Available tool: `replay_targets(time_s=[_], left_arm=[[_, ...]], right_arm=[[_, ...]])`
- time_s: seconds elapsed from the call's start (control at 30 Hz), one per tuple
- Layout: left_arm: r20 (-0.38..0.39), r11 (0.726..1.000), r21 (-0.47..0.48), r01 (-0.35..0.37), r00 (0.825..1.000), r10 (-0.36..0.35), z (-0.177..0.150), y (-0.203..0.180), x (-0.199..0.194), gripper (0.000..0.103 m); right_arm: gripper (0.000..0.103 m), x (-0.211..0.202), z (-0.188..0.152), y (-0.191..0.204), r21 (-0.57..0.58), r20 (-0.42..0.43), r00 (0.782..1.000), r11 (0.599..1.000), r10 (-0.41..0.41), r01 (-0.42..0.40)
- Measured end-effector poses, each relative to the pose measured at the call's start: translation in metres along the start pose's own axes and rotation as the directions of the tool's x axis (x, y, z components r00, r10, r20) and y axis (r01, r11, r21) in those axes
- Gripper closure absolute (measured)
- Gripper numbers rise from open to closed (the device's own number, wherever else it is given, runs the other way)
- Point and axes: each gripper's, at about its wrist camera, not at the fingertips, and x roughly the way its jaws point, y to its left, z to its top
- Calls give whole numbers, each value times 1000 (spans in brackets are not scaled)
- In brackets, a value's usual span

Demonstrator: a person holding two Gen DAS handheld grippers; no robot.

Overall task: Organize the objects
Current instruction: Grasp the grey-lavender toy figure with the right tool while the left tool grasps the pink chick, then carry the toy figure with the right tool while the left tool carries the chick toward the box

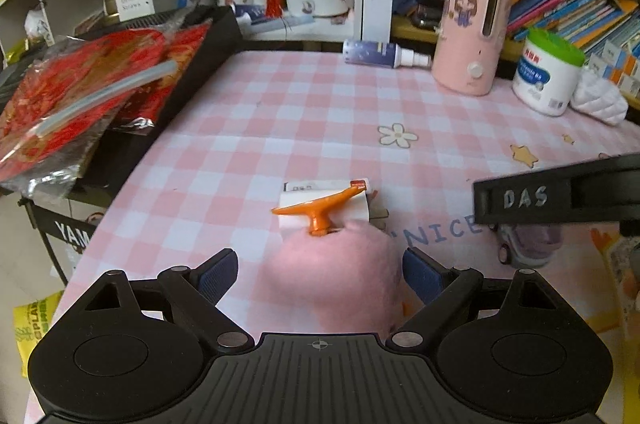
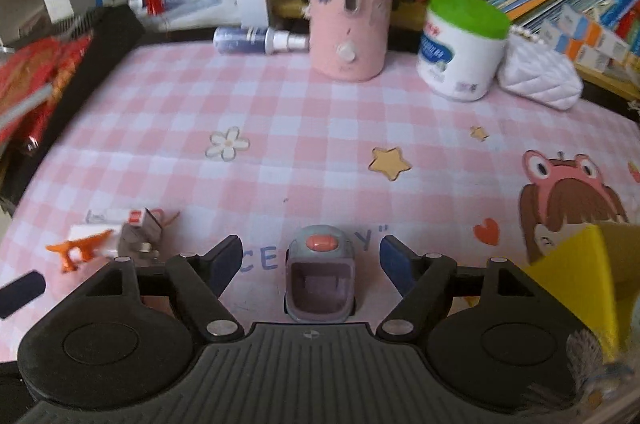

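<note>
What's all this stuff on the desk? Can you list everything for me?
pink plush toy: 1, pink with orange foot, near edge, between left pads
toy car: 1, grey-purple, between right pads
humidifier: 1, pink, back
jar: 1, white, green lid, back right
spray bottle: 1, dark blue, lying at back
pouch: 1, white quilted, beside jar
tablecloth: 1, pink checked
left hand-held gripper: open
right hand-held gripper: open
</note>
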Motion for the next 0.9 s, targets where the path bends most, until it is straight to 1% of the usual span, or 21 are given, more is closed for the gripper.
replay_targets(time_s=[0.07, 0.17, 0.23, 0.27, 0.3, 0.33, 0.37, 0.4, 0.5, 0.73, 0.9], left_arm=[[-8, 1000, 5, 0, 1000, 0, 1, -2, 6, 12], [-14, 1000, 6, -1, 1000, 1, 4, -4, 14, 12], [-23, 1000, 0, -4, 1000, 4, 6, -4, 19, 14], [-31, 1000, -4, -7, 1000, 7, 6, -3, 21, 14], [-34, 1000, -7, -8, 999, 8, 7, -3, 23, 15], [-38, 1000, -9, -5, 999, 5, 6, -2, 24, 22], [-42, 1000, -8, -3, 999, 2, 7, -1, 25, 28], [-51, 1000, -6, 5, 999, -5, 6, -1, 26, 41], [-53, 1000, -9, 2, 999, -2, 6, 1, 22, 41], [22, 999, -5, 35, 999, -35, 2, 11, -14, 42], [71, 998, -26, 65, 995, -63, -5, 21, -46, 42]], right_arm=[[31, 10, 0, 0, 0, -33, 999, 1000, 8, -8], [38, 20, -1, -2, 8, -60, 998, 1000, 16, -16], [50, 24, -1, -3, 8, -70, 997, 1000, 21, -20], [51, 26, -1, -4, 7, -72, 997, 1000, 17, -16], [57, 26, -1, -4, 6, -64, 998, 1000, 17, -16], [62, 26, -2, -5, 3, -55, 998, 1000, 20, -20], [62, 26, -1, -5, -1, -50, 998, 1000, 23, -23], [62, 25, -1, -6, -3, -50, 998, 1000, 29, -29], [62, 24, -1, -7, 2, -45, 998, 999, 44, -44], [62, -4, -1, -4, -26, 36, 996, 997, 78, -77], [62, -28, -12, 0, -51, 66, 992, 993, 107, -104]])
